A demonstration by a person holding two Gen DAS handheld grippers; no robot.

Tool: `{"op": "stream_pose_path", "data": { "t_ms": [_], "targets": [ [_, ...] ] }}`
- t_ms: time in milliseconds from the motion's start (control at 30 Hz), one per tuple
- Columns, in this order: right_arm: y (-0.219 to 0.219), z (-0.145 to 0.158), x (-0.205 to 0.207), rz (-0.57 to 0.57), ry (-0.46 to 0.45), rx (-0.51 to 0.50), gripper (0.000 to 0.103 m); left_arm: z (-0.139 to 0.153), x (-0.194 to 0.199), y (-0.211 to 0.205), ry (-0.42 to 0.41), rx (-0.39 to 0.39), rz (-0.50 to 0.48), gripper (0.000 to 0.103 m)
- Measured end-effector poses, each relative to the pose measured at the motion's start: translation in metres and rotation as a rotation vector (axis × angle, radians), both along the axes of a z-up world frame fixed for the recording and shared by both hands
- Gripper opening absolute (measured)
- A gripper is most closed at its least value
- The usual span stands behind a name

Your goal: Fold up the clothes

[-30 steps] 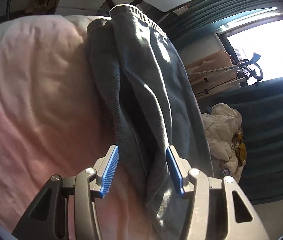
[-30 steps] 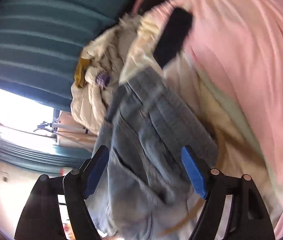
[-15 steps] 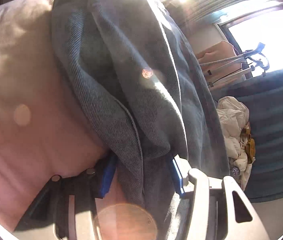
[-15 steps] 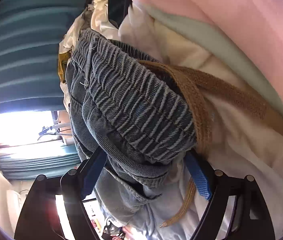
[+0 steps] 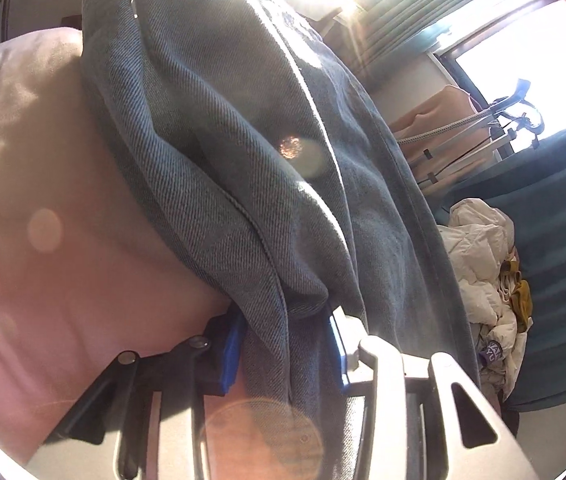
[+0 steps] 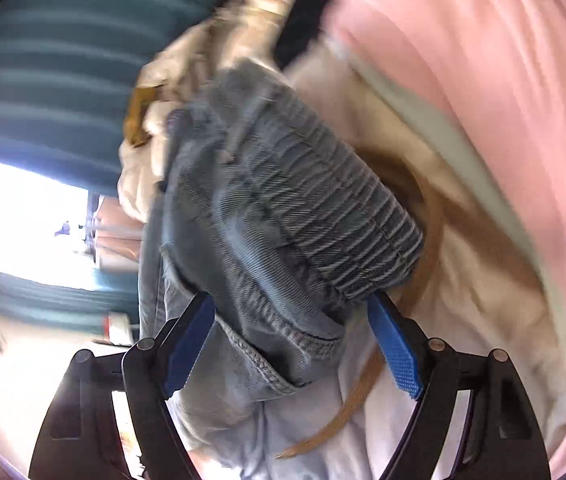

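Grey-blue denim trousers (image 5: 267, 184) hang in folds over the pink bedding (image 5: 43, 200) in the left wrist view. My left gripper (image 5: 286, 346) is closing, and a thick fold of the denim fills the gap between its blue pads (image 5: 231, 350) and hides their tips. The right wrist view, which is blurred, shows the gathered elastic waistband (image 6: 323, 220) of the trousers. My right gripper (image 6: 293, 346) stands wide around that waistband end. Its left pad (image 6: 187, 348) lies against the denim, and white cloth shows beside its right pad (image 6: 397, 354).
A pile of cream and white clothes (image 5: 483, 264) lies by the teal curtain (image 5: 555, 216). A brown woven strap (image 6: 363, 384) trails over white fabric (image 6: 435, 360) under the waistband. Pink bedding (image 6: 503, 92) fills the right. A bright window (image 5: 523, 52) and a drying rack (image 5: 463, 136) stand behind.
My left gripper moved in along the trousers, and its jaws narrowed from wide apart onto a denim fold. My right gripper sank slightly over the waistband, with its jaws still wide.
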State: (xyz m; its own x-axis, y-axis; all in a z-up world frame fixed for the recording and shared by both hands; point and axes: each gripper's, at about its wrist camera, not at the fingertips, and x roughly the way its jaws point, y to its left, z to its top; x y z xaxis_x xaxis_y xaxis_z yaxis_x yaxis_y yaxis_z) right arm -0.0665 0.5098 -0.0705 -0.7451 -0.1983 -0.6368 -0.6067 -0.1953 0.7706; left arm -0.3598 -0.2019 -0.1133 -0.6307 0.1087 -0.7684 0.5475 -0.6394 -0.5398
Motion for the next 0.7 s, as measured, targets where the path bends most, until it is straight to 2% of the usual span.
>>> {"op": "stream_pose_path", "data": {
  "t_ms": [133, 167, 200, 233, 333, 367, 500, 567, 700],
  "targets": [
    [0.013, -0.006, -0.01, -0.01, 0.017, -0.024, 0.079, 0.012, -0.001, 0.0, -0.014, -0.046, -0.011, 0.012],
    [0.016, -0.004, -0.008, -0.026, 0.023, -0.016, 0.07, 0.016, 0.001, 0.0, -0.013, -0.058, -0.015, 0.011],
    [0.016, 0.004, -0.008, -0.022, 0.017, 0.033, 0.05, 0.021, 0.003, 0.001, -0.011, -0.069, -0.018, 0.01],
    [0.015, 0.015, -0.008, -0.007, 0.004, 0.1, 0.041, 0.027, 0.006, 0.0, -0.001, -0.075, -0.02, 0.009],
    [0.014, 0.04, -0.007, 0.015, 0.005, 0.242, 0.031, 0.052, 0.022, -0.005, 0.067, -0.081, -0.028, 0.008],
    [0.015, 0.044, -0.007, 0.015, 0.01, 0.271, 0.025, 0.061, 0.03, -0.007, 0.087, -0.087, -0.035, 0.008],
    [0.021, 0.053, -0.001, -0.016, 0.053, 0.26, 0.016, 0.092, 0.061, -0.01, 0.136, -0.074, -0.044, 0.008],
    [0.016, 0.066, 0.003, -0.037, 0.096, 0.277, 0.013, 0.102, 0.082, -0.009, 0.142, -0.074, -0.049, 0.008],
    [0.019, 0.082, 0.034, -0.08, 0.162, 0.297, 0.009, 0.103, 0.14, -0.011, 0.139, -0.071, -0.072, 0.008]
  ]
}}
